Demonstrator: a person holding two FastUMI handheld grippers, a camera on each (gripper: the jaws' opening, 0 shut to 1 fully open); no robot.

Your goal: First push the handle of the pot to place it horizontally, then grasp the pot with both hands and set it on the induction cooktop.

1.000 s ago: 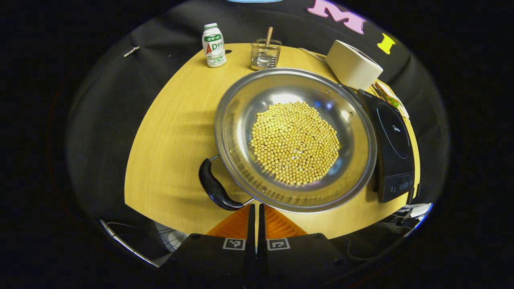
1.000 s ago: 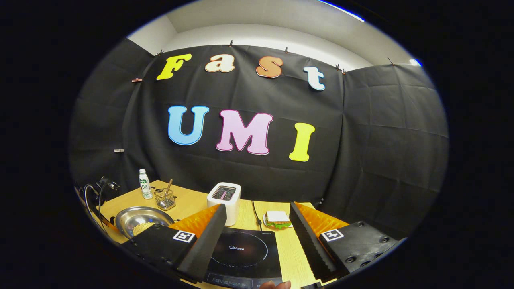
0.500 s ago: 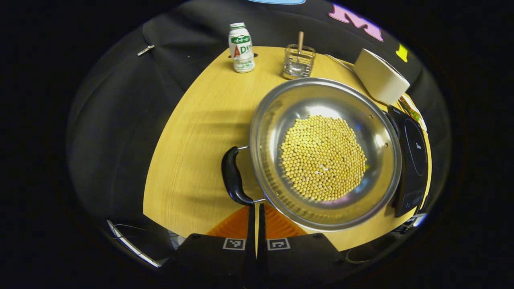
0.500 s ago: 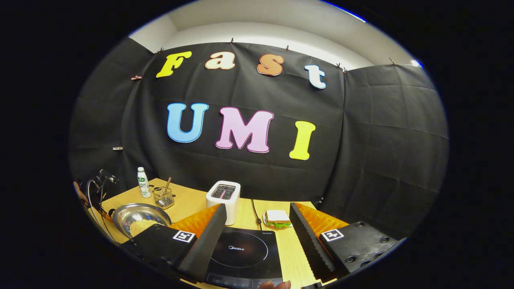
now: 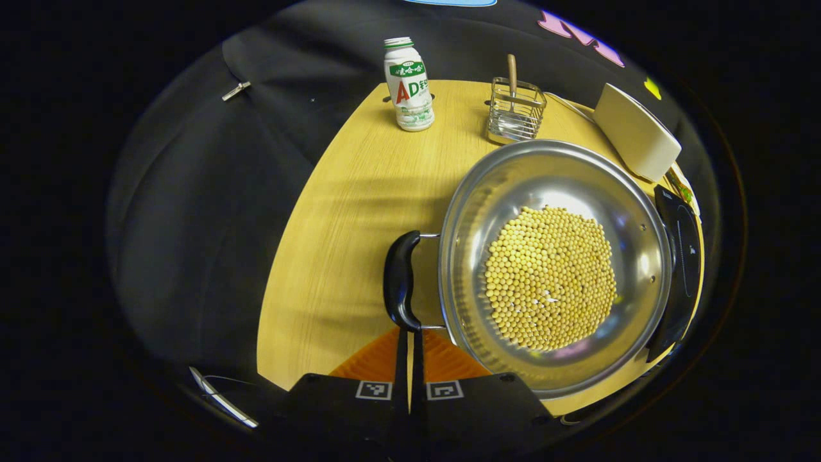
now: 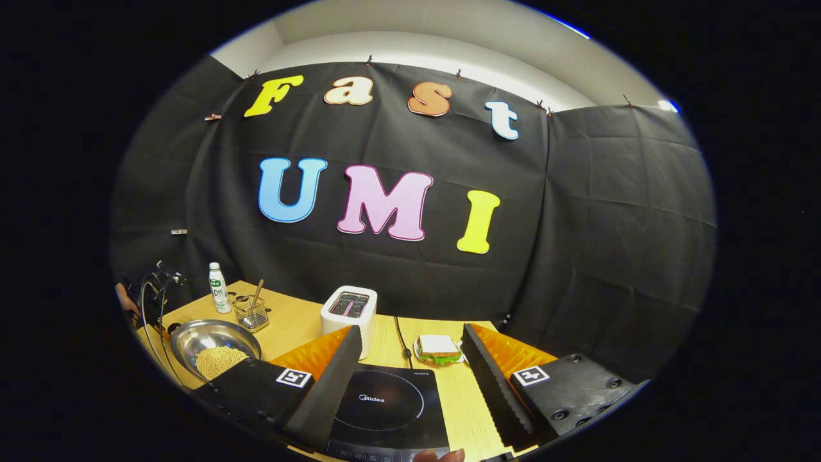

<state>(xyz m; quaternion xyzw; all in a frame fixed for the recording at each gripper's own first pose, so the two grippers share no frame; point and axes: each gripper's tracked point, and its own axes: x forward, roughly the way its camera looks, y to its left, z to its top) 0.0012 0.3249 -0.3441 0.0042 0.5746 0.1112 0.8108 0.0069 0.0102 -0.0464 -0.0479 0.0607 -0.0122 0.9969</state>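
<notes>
In the left gripper view the induction cooktop (image 5: 683, 256) is squeezed against the right edge — its near side sits behind the pot (image 5: 555, 263) rim, and its controls cannot be made out. The toaster (image 5: 637, 131) hides the sandwich (image 5: 681, 186) down to a sliver. In the right gripper view the left finger (image 6: 321, 385) covers the pot's near rim, and the cooktop's front panel is cut off at the bottom — a fingertip (image 6: 439, 456) peeks in there.

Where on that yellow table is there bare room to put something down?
The widest bare patch is the wooden table left of the steel pot of yellow beans, in front of the white bottle. The black induction cooktop top is bare too. It is crowded by the wire basket and white toaster.
</notes>
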